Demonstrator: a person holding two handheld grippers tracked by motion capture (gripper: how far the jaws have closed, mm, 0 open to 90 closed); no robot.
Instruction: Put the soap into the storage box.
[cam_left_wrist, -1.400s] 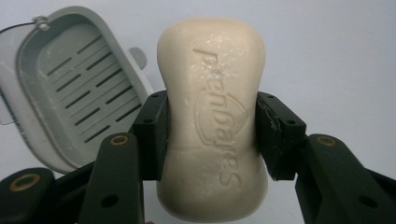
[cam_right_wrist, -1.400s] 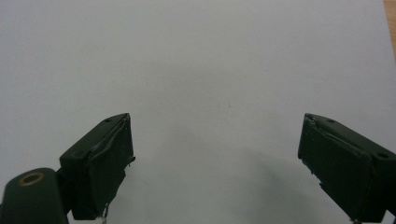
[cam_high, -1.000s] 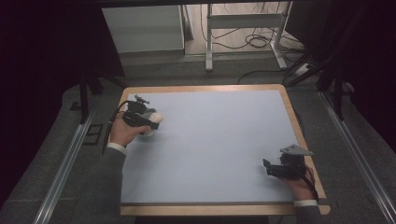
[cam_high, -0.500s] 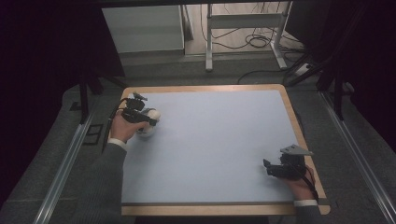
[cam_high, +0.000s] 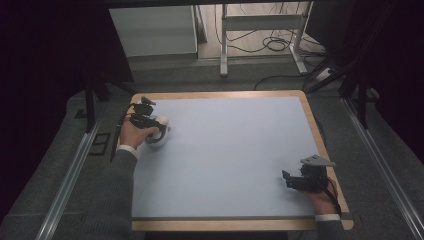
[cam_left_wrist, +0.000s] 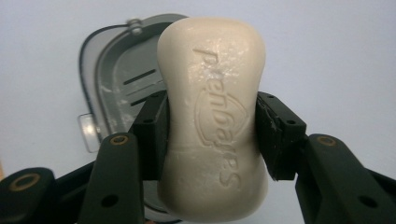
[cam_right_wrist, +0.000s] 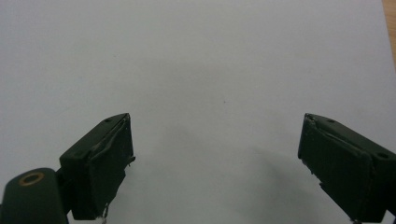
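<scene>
High view is showing the pale blue table bearing the left gripper, which is clamping a cream soap bar above a grey soap dish, while the right gripper is resting wide open, holding nothing.

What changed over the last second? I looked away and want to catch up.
The left tool, shut on the soap bar, drifted slightly toward the table's far-left corner, above the grey soap dish. Its grip stayed the same. The right tool stayed open and still near the right edge.
</scene>
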